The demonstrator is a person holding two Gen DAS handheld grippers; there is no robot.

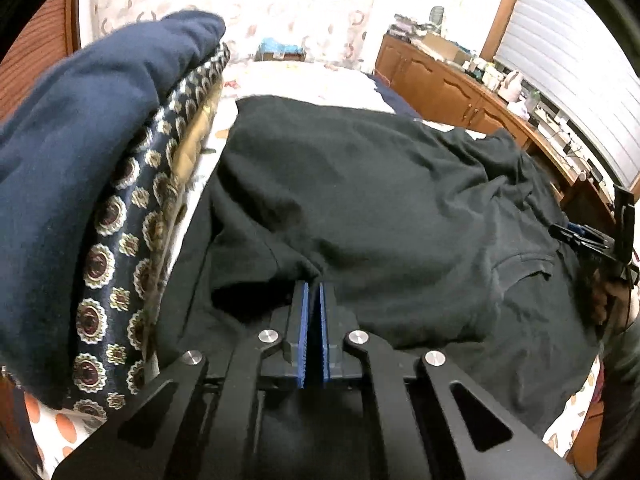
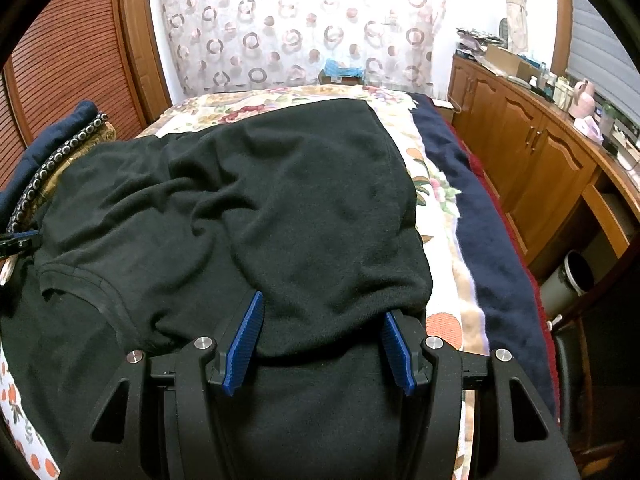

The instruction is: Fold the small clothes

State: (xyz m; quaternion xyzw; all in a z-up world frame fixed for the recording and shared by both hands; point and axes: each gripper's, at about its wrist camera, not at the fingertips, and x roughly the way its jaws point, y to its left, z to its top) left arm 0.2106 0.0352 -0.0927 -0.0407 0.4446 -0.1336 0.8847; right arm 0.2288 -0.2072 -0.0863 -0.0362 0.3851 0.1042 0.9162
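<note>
A bedroom in a home: a bed [image 2: 434, 196] with a cream floral bedspread fills the middle of the room, with a dark navy fleece blanket [image 2: 480, 216] along its right edge. Behind it hangs a sheer white curtain printed with brown rings [image 2: 296, 28], beside a slatted brown wooden door [image 2: 68, 64]. Along the right wall runs a low wooden cabinet with arched panel doors [image 2: 532, 168], its top cluttered with boxes, bottles and a pink jug [image 2: 582, 100], under a grey roller shutter [image 1: 568, 44].
</note>
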